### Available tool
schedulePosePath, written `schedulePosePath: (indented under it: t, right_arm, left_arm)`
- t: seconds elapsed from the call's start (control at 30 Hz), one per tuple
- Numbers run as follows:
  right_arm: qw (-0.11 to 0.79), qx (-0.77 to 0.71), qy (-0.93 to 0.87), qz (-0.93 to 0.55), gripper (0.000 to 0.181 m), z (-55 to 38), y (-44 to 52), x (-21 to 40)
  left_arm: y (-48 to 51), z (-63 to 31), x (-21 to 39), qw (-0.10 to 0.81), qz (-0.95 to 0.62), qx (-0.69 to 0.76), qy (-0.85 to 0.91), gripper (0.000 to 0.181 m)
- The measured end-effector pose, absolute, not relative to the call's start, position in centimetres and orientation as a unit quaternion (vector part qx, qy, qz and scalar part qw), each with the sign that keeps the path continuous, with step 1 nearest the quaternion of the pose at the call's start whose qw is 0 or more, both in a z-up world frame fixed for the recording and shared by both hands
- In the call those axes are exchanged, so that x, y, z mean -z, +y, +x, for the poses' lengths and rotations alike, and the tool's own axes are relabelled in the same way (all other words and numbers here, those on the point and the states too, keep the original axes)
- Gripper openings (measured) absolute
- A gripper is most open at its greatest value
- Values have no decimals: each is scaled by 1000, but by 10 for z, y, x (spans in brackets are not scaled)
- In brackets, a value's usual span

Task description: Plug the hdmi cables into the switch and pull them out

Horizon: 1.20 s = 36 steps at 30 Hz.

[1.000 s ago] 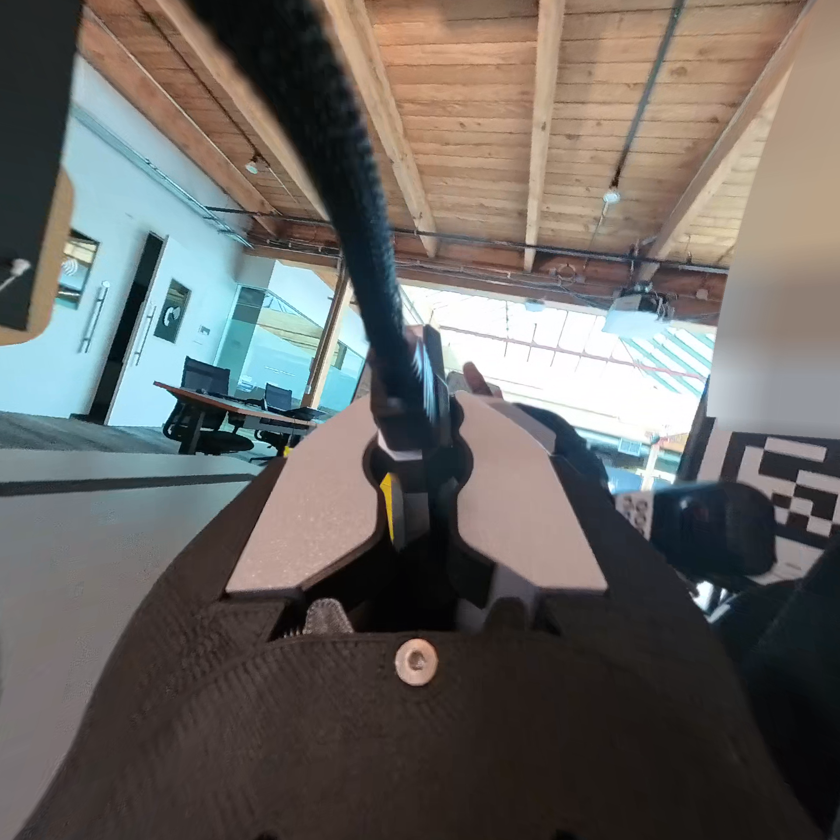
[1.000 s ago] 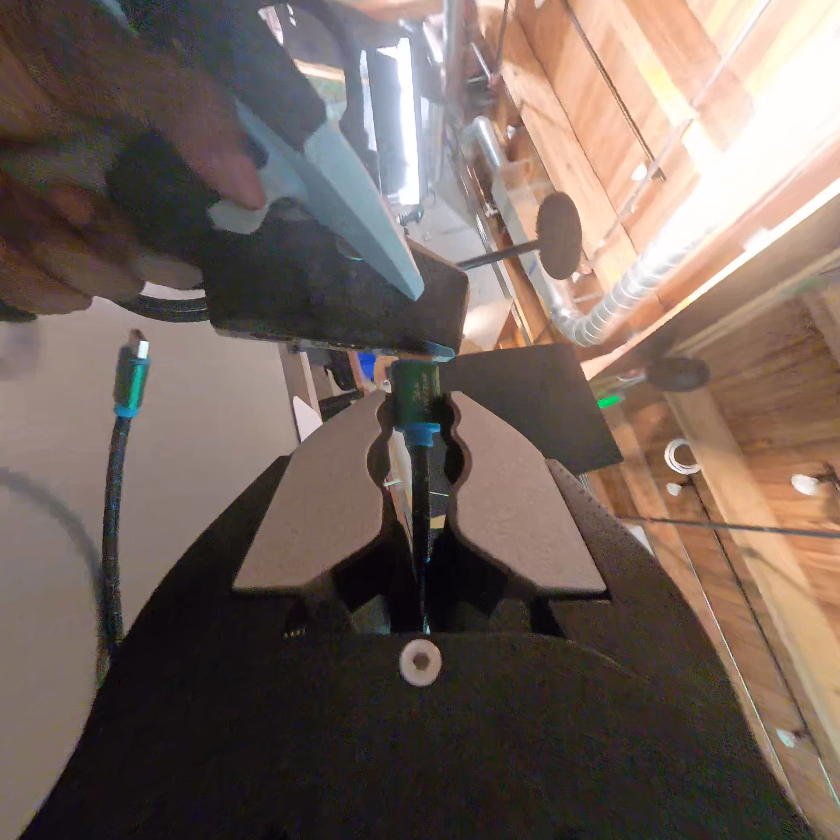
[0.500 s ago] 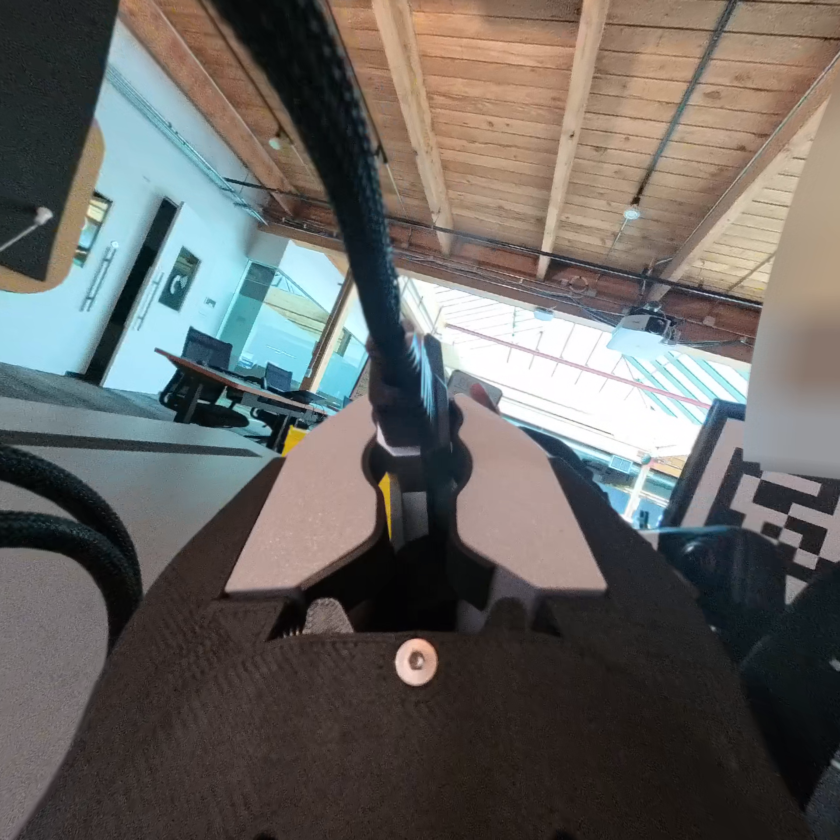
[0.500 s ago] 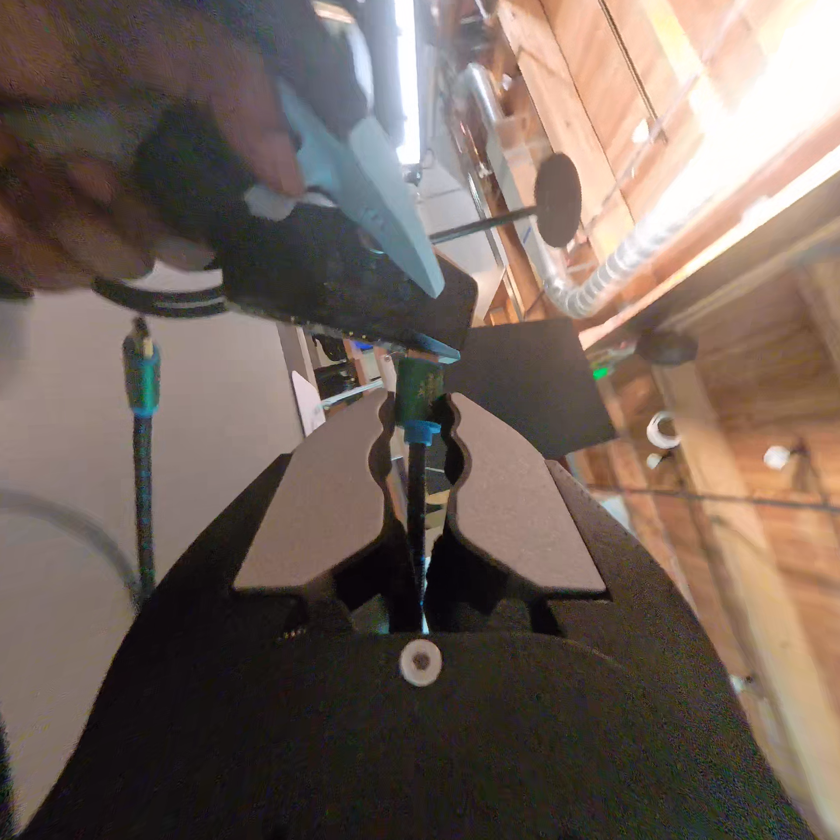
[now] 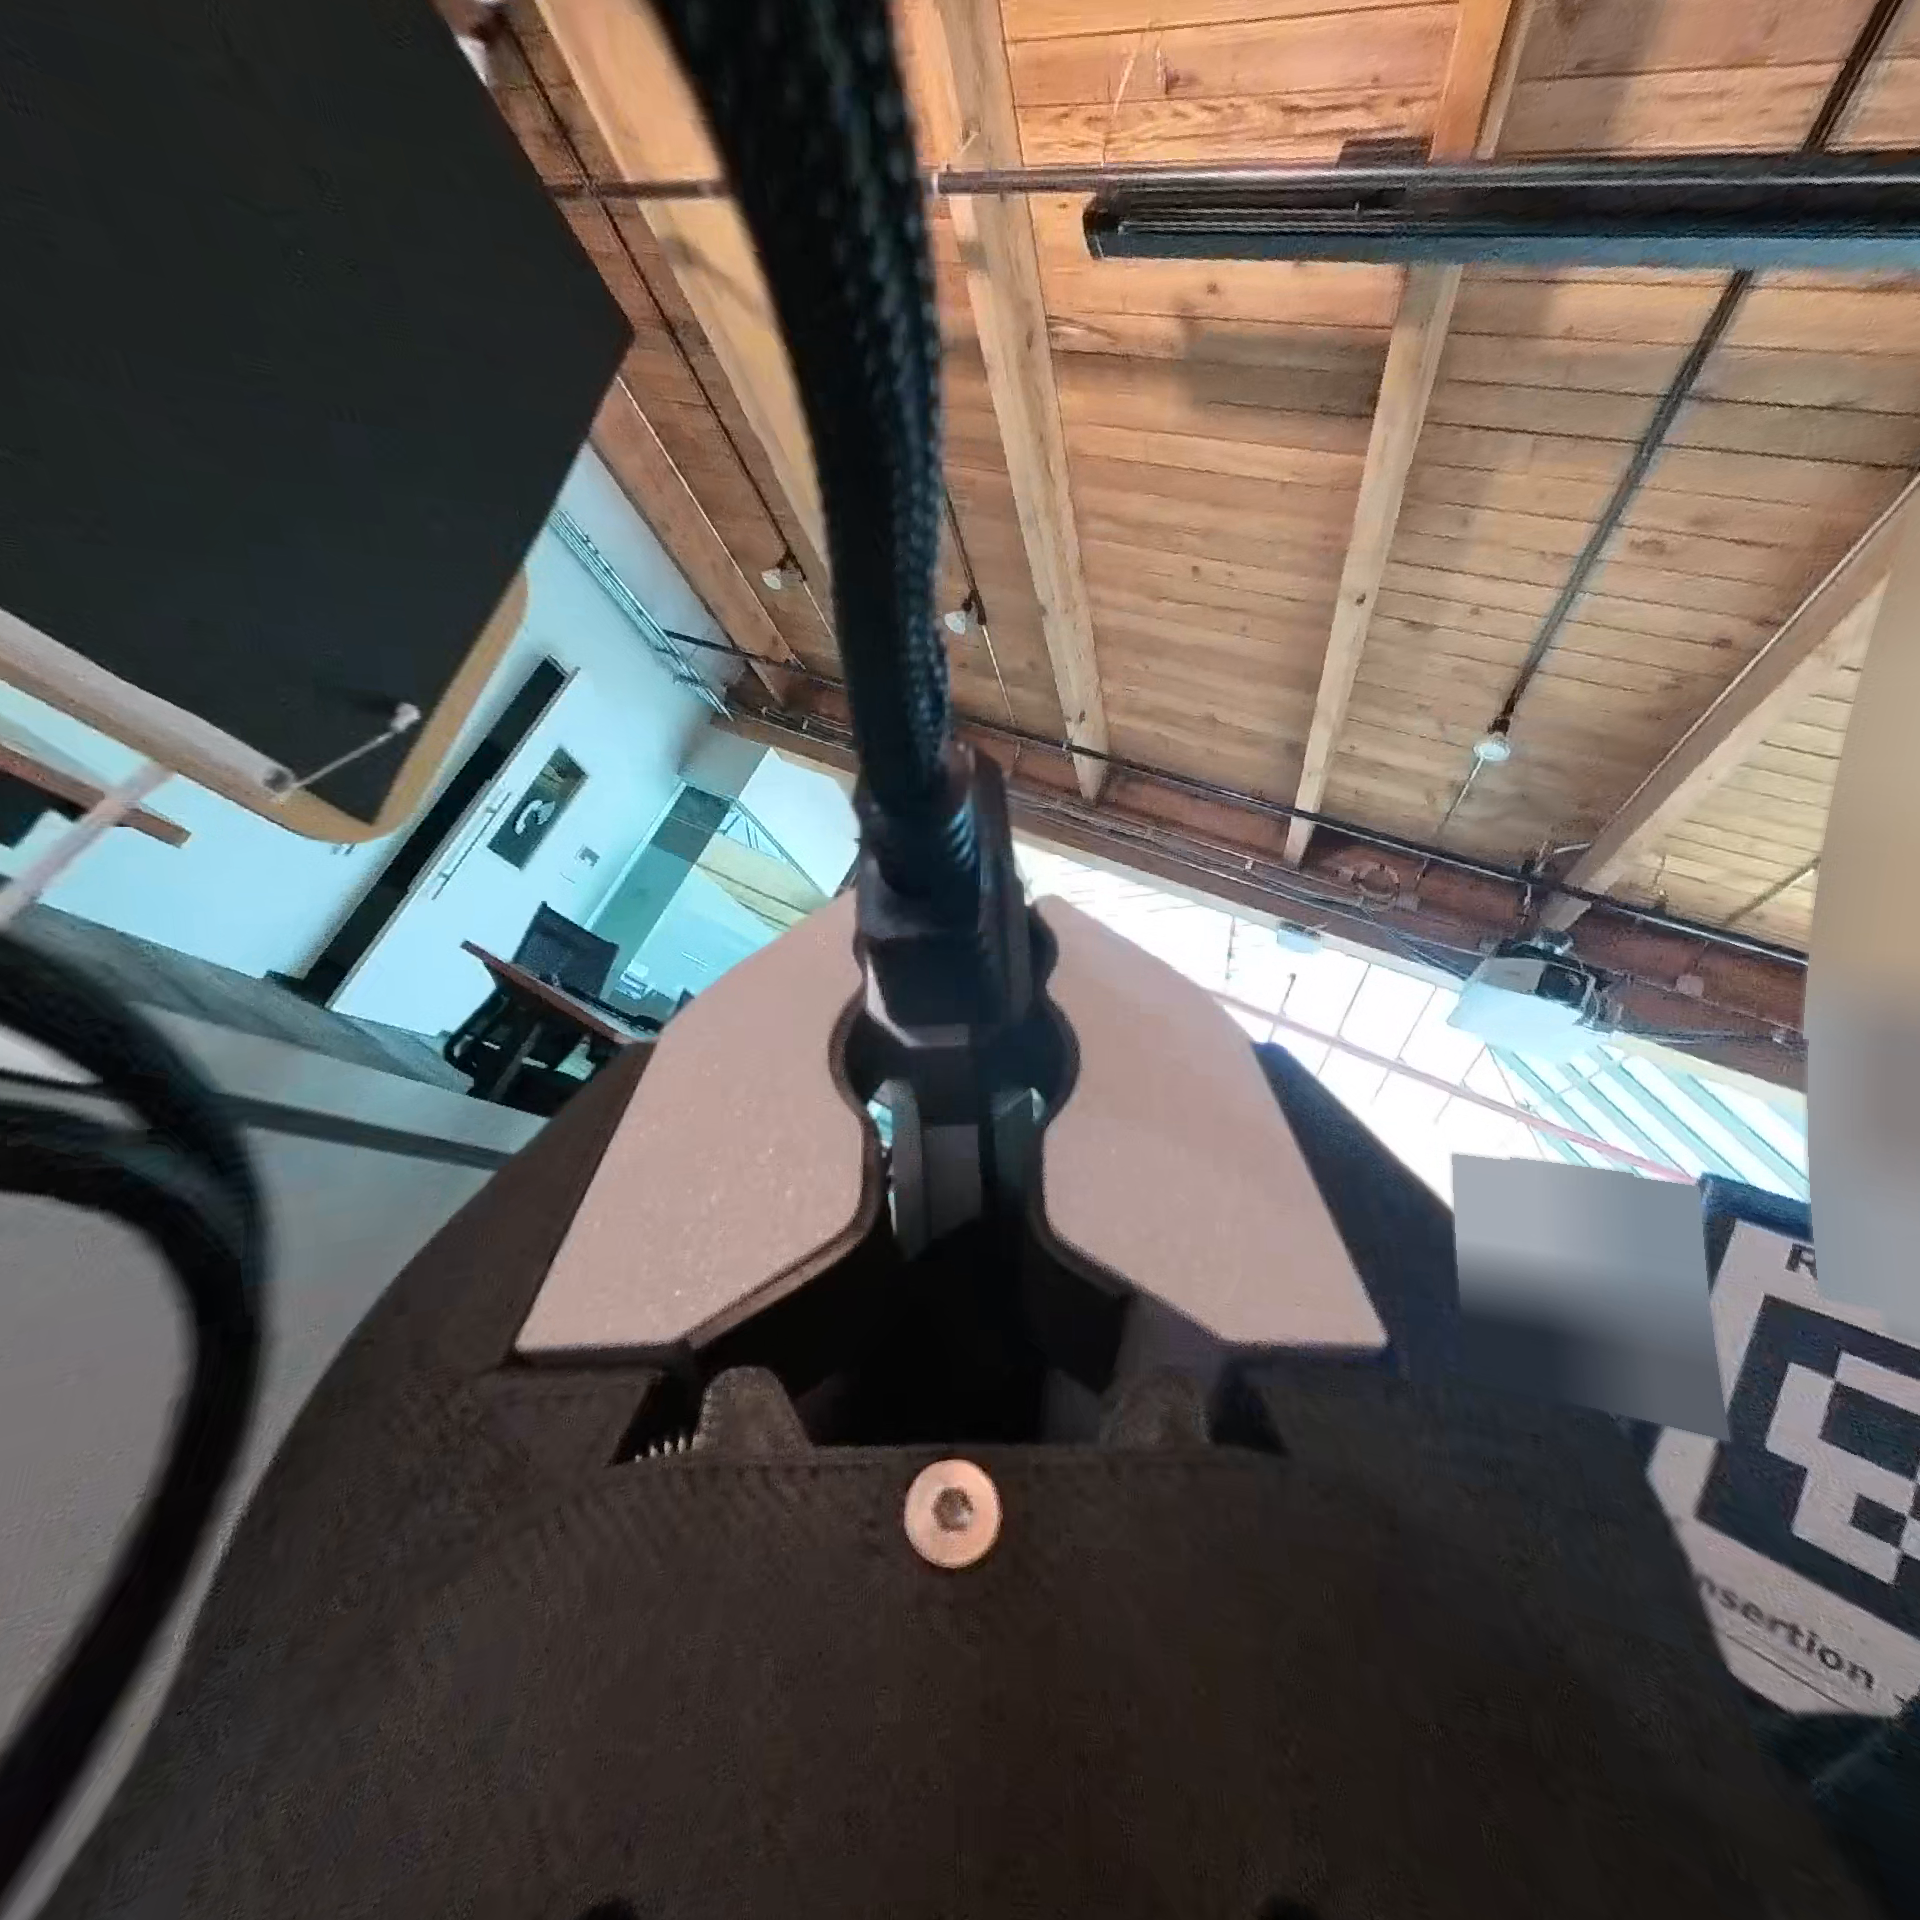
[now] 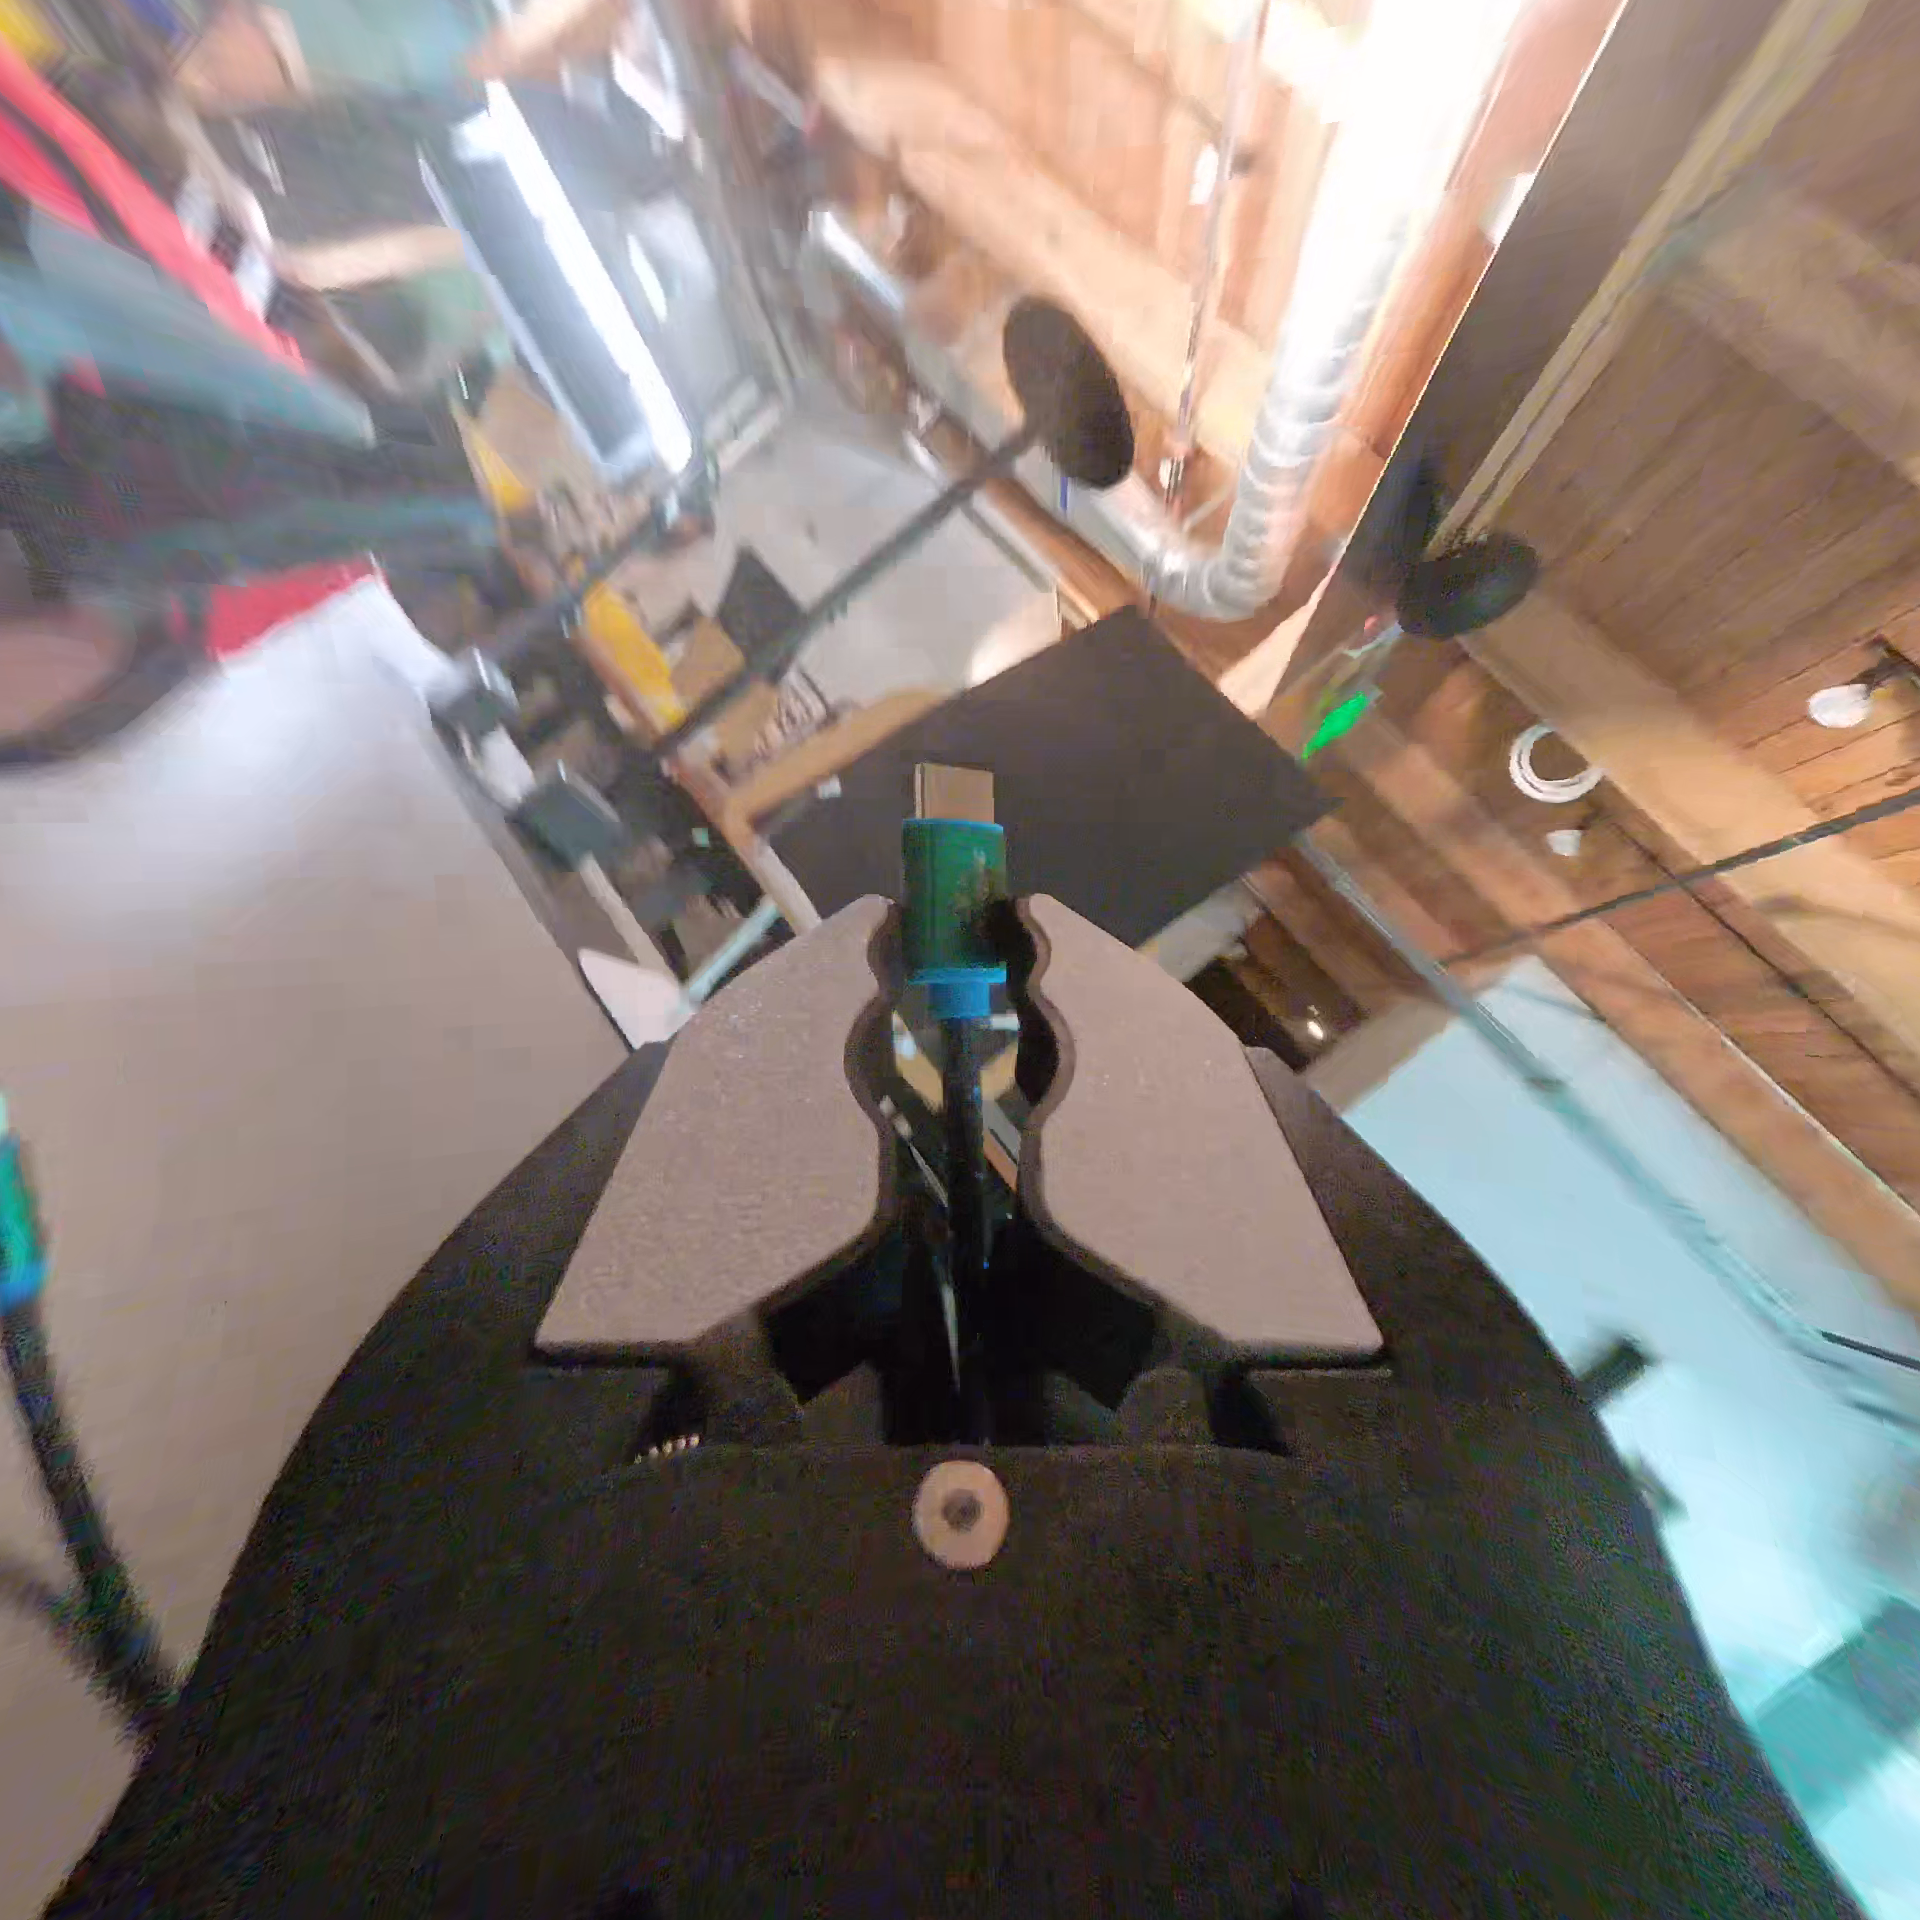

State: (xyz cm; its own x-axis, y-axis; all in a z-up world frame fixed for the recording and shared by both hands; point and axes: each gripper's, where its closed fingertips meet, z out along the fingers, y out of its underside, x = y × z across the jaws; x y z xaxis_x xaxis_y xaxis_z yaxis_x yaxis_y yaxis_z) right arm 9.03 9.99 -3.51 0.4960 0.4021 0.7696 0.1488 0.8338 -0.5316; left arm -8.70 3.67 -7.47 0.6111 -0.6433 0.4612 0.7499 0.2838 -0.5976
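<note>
Wooden ceiling beams fill the background above both grippers. The left gripper pinches a dark block, apparently the switch, from which a thick black braided cable rises toward the top edge. The right gripper clamps a green HDMI plug, its bare metal tip free in the air. A second green plug hangs at the left edge over the pale tabletop.
</note>
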Motion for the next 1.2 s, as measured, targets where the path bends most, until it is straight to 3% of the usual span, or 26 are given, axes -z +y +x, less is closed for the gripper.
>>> schedulePosePath:
  t: [0.27,0.5,0.73,0.93,1.2]
  right_arm:
    - [845,-225,-383,-298,19,126,91,-23]
    - [883,-89,-311,-341,19,193,128,-88]
    - [851,201,-299,-383,19,268,186,-137]
    - [795,259,-363,-411,19,288,241,-87]
    - [676,146,-595,-409,19,249,264,69]
  left_arm:
    - [31,-56,72,797,-410,443,5,24]
    - [32,-53,75,792,-418,445,7,24]
    - [36,-48,80,777,-434,455,7,24]
    - [37,-47,82,775,-439,455,6,24]
    - [38,-48,83,774,-441,454,4,24]
